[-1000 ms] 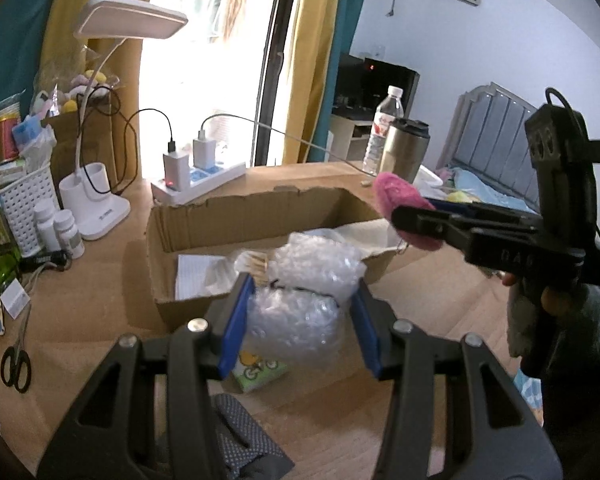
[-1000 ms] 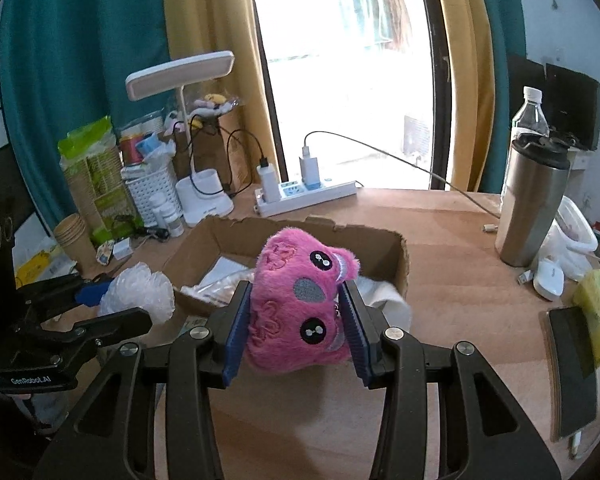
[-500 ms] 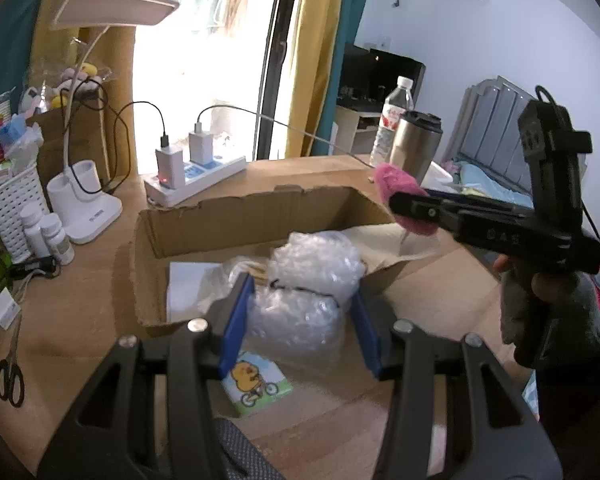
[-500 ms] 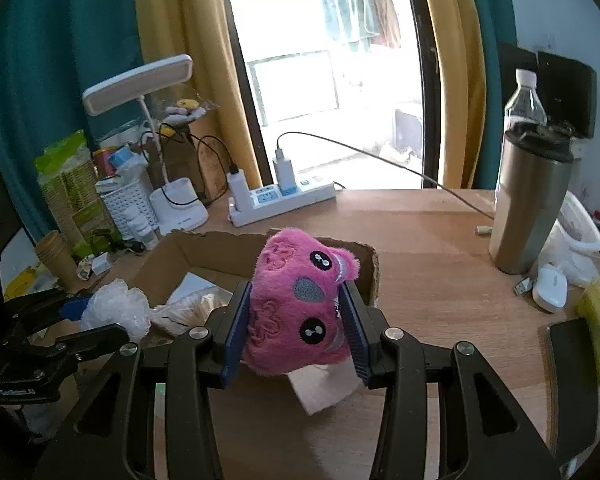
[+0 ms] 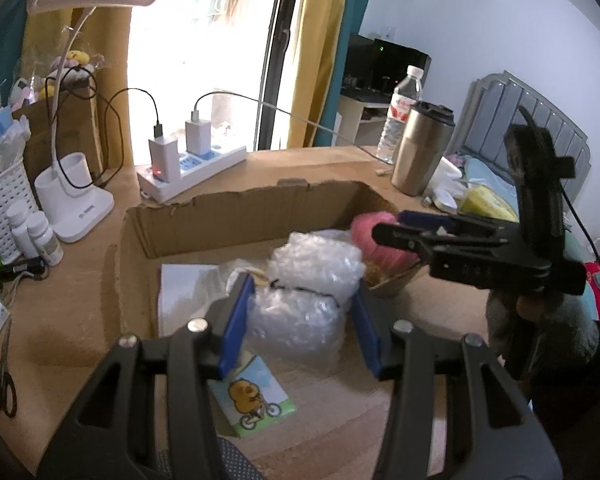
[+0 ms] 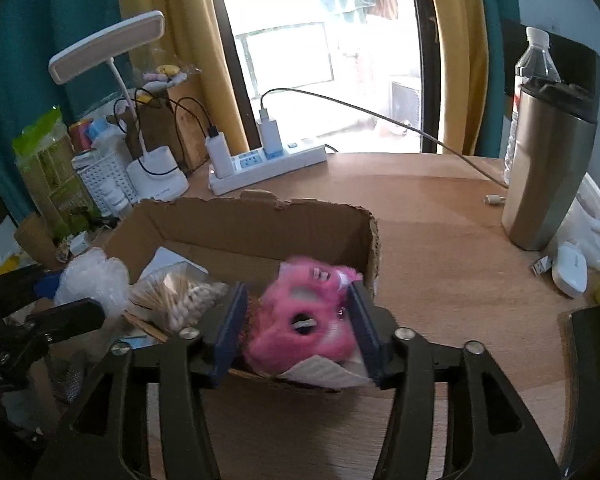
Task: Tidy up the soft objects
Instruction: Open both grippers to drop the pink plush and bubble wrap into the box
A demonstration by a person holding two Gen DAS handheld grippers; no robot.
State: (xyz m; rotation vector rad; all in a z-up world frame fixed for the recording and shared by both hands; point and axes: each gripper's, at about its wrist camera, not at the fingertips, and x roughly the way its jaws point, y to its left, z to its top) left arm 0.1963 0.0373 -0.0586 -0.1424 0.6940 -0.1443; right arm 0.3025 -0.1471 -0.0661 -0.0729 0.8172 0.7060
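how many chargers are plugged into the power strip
2. A white charger with a black cable sits at the left end of the power strip; a second white charger with a pale cable stands just right of it.

A cardboard box (image 6: pixel 260 224) sits at the middle of the table (image 6: pixel 440 240), holding a plush toy (image 6: pixel 304 320) at its right end and a bag of cotton swabs (image 6: pixel 176 300) to the toy's left. Behind the box lies a power strip (image 6: pixel 268 164), with a desk lamp (image 6: pixel 156 176) to its left. A tumbler (image 6: pixel 548 168) stands far right, a water bottle (image 6: pixel 534 60) behind it.
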